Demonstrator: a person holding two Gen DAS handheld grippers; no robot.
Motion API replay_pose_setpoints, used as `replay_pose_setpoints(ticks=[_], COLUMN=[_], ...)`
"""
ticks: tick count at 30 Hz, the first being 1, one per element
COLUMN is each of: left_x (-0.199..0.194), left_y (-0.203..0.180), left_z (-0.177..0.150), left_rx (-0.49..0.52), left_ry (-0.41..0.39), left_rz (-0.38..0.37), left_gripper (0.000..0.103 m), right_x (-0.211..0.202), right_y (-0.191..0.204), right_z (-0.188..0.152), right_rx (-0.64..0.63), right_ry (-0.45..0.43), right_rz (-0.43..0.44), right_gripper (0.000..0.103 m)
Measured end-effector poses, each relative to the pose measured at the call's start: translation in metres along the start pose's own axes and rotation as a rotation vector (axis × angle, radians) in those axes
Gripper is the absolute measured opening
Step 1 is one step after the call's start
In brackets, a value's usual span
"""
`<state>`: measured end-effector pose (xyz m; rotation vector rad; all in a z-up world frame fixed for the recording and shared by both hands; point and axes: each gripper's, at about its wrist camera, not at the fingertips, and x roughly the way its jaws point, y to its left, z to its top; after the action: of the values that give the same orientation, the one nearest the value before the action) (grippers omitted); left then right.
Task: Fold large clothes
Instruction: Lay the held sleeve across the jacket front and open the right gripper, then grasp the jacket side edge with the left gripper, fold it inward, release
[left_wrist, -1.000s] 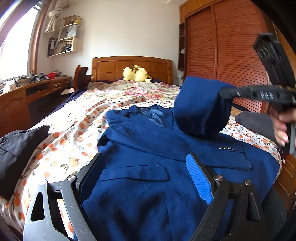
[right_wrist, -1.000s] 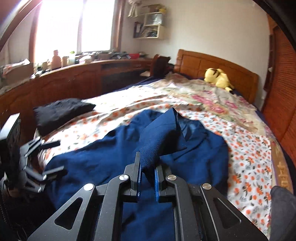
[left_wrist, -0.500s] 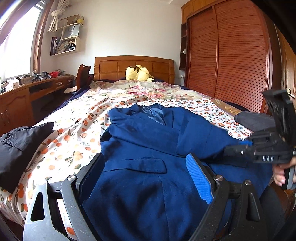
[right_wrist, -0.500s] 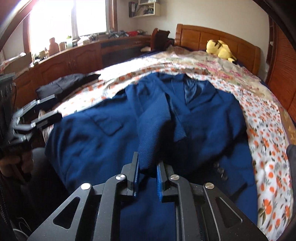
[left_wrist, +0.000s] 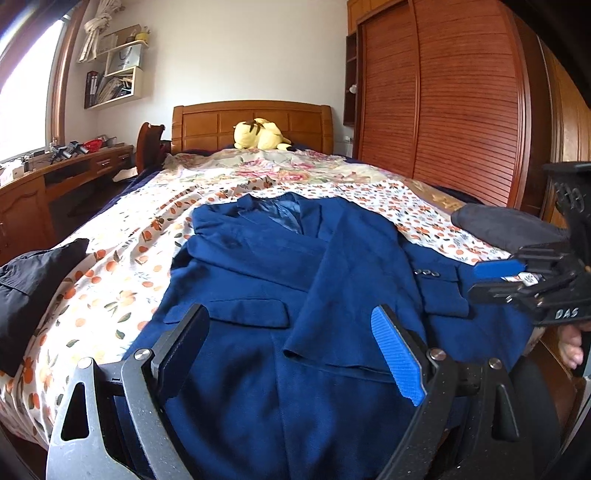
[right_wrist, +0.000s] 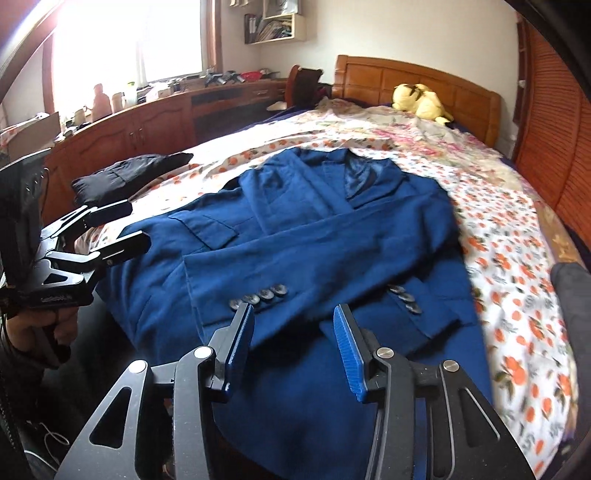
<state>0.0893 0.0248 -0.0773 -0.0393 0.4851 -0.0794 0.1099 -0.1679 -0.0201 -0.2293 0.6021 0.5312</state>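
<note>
A large blue blazer (left_wrist: 280, 295) lies front up on the flowered bedspread (left_wrist: 122, 258), collar toward the headboard. One sleeve (right_wrist: 314, 258) is folded across its front, its button cuff (right_wrist: 258, 295) just ahead of my right gripper. My left gripper (left_wrist: 291, 347) is open and empty, hovering over the blazer's lower part. My right gripper (right_wrist: 291, 343) is open and empty, right behind the folded sleeve. It also shows at the right edge of the left wrist view (left_wrist: 495, 277). The left gripper shows at the left of the right wrist view (right_wrist: 114, 229).
A folded black garment (left_wrist: 33, 273) lies on the bed's left side, a dark grey one (left_wrist: 506, 225) on its right edge. A yellow plush toy (left_wrist: 258, 134) sits by the headboard. A wooden wardrobe (left_wrist: 443, 103) stands right, a desk (right_wrist: 166, 118) left.
My right gripper brought the raised sleeve down across the blazer's front, opened and let it go. The left gripper stayed open over the hem.
</note>
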Motion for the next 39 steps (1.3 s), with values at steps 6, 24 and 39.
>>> replay_pose_setpoints(ticks=[6,24,39], left_x=[0.014,0.068,0.049], left_y=[-0.012,-0.003,0.031], left_z=[-0.005,-0.027,0.036], left_rx=[0.014,-0.038,0.012], left_ry=[0.053,0.230,0.133], left_rz=[-0.044,-0.042,0.016], left_gripper=[0.089,0.043,0.004], right_x=[-0.023,-0.019,-0.013], right_y=[-0.006,-0.023,-0.027], right_z=[-0.024,-0.049,-0.051], right_rx=[0.015,0.140,0.166], right_ry=[-0.019,-0.016,-0.012], right_rz=[-0.050,-0.078,-0.074], right_gripper=[0.047,0.048,0.048])
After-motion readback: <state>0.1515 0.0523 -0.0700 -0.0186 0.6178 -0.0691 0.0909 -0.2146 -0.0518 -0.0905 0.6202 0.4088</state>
